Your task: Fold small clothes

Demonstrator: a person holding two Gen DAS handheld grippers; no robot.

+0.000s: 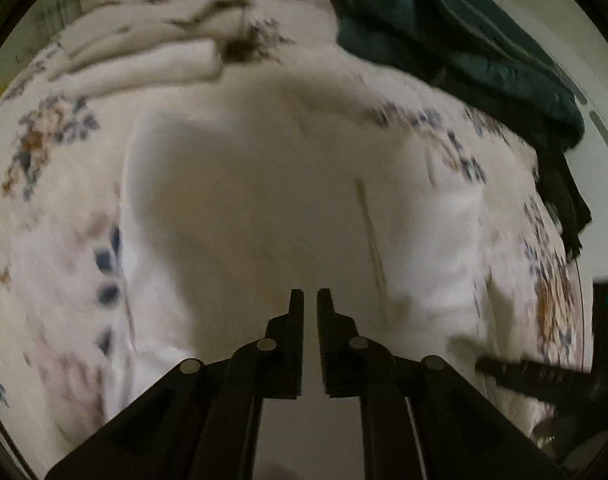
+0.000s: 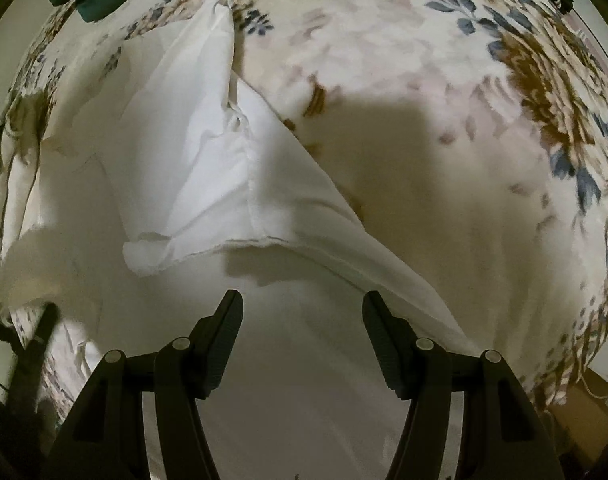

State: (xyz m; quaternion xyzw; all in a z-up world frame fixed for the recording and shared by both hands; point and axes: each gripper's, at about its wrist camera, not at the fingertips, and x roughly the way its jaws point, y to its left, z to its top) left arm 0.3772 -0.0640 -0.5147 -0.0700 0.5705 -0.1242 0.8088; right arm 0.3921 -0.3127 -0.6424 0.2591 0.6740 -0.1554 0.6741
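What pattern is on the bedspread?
Cream bedspread with blue and brown flowers, clearest in the right wrist view.

A floral bedspread (image 2: 444, 80) carries a white garment (image 2: 207, 152) (rumpled) and dark green clothing (image 1: 444, 32).
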